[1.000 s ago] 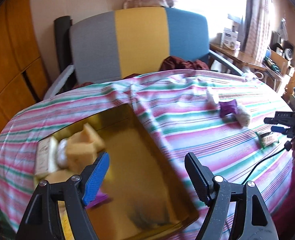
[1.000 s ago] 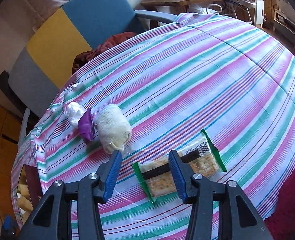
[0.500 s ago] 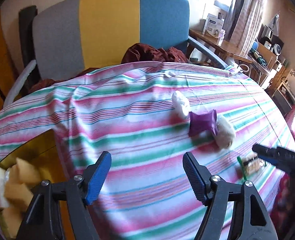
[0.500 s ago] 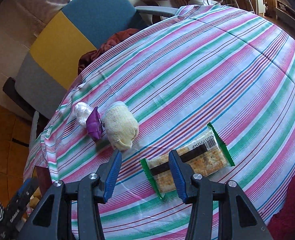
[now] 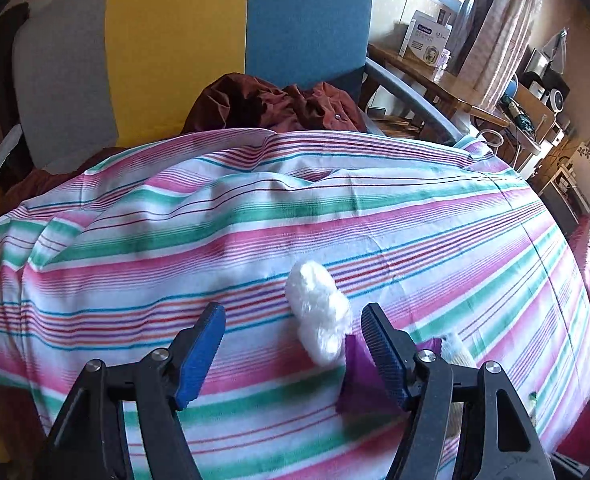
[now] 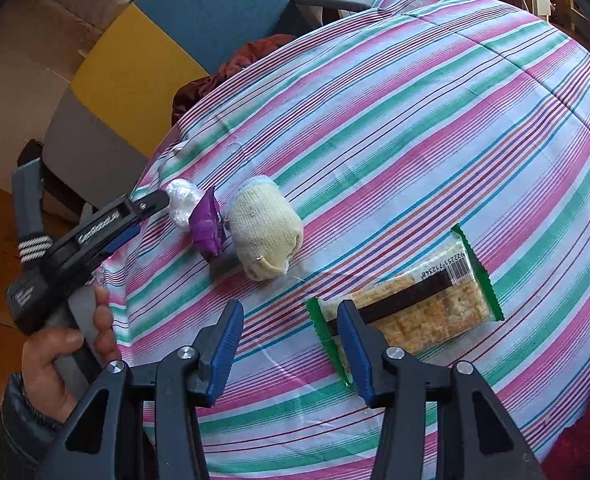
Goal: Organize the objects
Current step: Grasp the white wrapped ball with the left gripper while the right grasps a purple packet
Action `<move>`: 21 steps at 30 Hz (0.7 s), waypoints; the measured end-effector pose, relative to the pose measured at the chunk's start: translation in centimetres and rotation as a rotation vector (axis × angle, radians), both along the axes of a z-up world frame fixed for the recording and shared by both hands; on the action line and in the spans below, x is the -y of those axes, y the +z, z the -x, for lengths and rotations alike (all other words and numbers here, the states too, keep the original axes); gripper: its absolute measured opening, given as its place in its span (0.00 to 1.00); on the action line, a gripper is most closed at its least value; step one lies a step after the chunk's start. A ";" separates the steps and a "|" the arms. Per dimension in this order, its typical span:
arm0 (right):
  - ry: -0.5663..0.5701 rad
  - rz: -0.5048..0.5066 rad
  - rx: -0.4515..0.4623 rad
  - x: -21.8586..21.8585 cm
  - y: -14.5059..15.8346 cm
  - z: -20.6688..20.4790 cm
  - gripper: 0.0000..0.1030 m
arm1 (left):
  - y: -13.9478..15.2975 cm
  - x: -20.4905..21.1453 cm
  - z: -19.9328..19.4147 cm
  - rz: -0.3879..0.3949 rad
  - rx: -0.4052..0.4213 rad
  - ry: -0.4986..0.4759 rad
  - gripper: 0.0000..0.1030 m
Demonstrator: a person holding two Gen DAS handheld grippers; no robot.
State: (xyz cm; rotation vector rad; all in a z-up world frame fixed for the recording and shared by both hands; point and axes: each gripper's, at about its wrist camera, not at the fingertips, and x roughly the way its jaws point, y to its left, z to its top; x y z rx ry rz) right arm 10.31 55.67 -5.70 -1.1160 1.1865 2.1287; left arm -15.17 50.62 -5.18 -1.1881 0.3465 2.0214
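On the table (image 6: pixel 415 92), which is covered by a cloth striped pink, green and white, four loose items lie in a rough row.

Item one: a white fluffy wad (image 5: pixel 320 316), at the left end of the row in the right wrist view, touching item two.

Item two: a small purple packet (image 6: pixel 206 227), wedged between the wad and item three.

Item three: a rolled cream sock (image 6: pixel 265 229), lying on its side just beside the purple packet.

Item four: a clear cracker pack (image 6: pixel 411 306) with green crimped ends and a barcode label, lying flat, well apart from the sock.

Left hand-held gripper (image 5: pixel 293 334): blue-padded jaws spread but closing, angled down over the cloth; the white wad sits between the fingers, nearer the right one, with no pad pressing on it. A person's hand (image 6: pixel 61 354) grips its handle.

Right hand-held gripper (image 6: pixel 291 334): jaws partly spread, nothing pinched; its right finger overlaps the near green end of the cracker pack, its left finger hangs over bare cloth.

Beyond the table: a chair (image 5: pixel 183 40) with grey, yellow and blue back panels, dark red fabric (image 5: pixel 271 106) heaped on its seat.
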 end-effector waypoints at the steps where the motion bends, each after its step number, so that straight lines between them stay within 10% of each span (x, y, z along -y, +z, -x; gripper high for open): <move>1: 0.003 0.004 0.000 0.0 -0.1 0.0 0.48 | -0.5 -0.7 0.4 0.009 0.002 0.002 0.68; 3: 0.007 0.012 0.003 0.0 -0.4 0.1 0.48 | -1.7 -1.7 0.9 0.030 0.011 -0.001 0.65; 5: 0.007 0.018 0.003 0.0 -0.6 0.0 0.48 | -3.3 -2.4 1.2 0.076 0.038 -0.016 0.36; 21: -0.024 -0.017 0.020 -0.6 -0.6 0.0 0.48 | -3.6 7.7 -8.0 0.092 0.009 -0.105 0.36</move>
